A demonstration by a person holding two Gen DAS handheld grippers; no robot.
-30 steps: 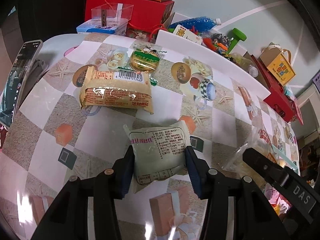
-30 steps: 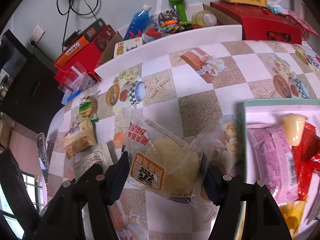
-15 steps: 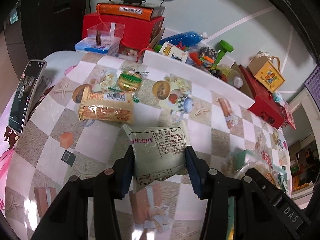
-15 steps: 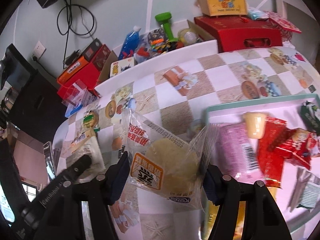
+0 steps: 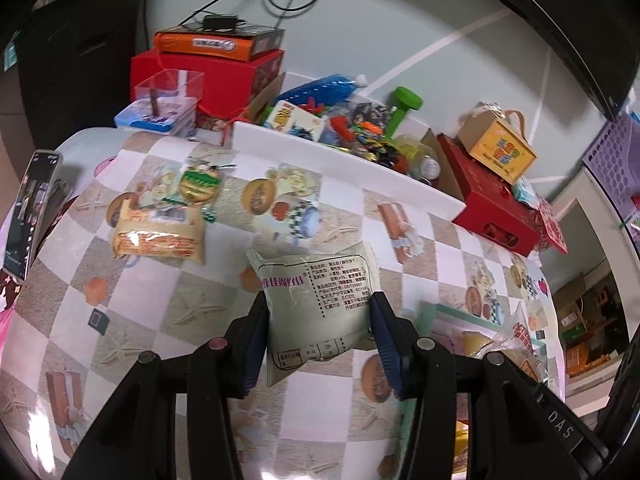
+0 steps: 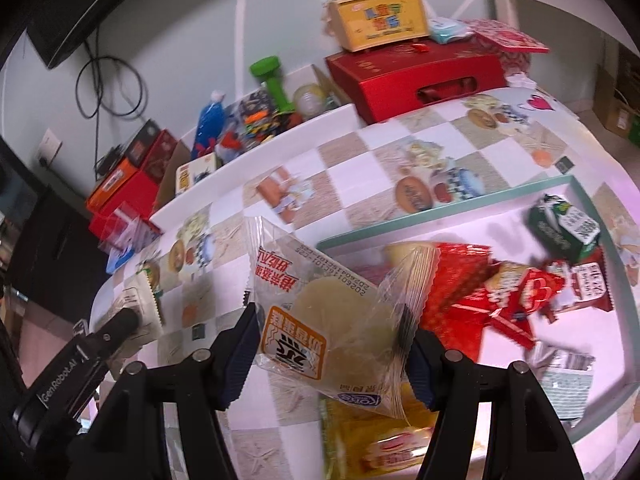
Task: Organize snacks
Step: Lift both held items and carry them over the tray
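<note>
Snack packets held clamped: left gripper (image 5: 318, 334) on grey-green packet (image 5: 318, 304), right gripper (image 6: 330, 346) on clear cake packet (image 6: 332, 320); both had neared tray (image 6: 440, 216), so deposit likely next.

L gripper (image 5: 318, 340): black plastic linkage arms, two per side, w/ round silver-grey pivot screws at each joint. Fingers (image 5: 252, 354) end in dark blue ribbed pads on the inner faces. R gripper (image 6: 330, 350): same build, black arms, grey screws, navy ribbed pads. Seen from the R cam, the L unit's outer arm carries white "GenRobot.AI" lettering; from the L cam, the R unit's black arm shows white "DAS". No sleeve or hand visible.
</note>
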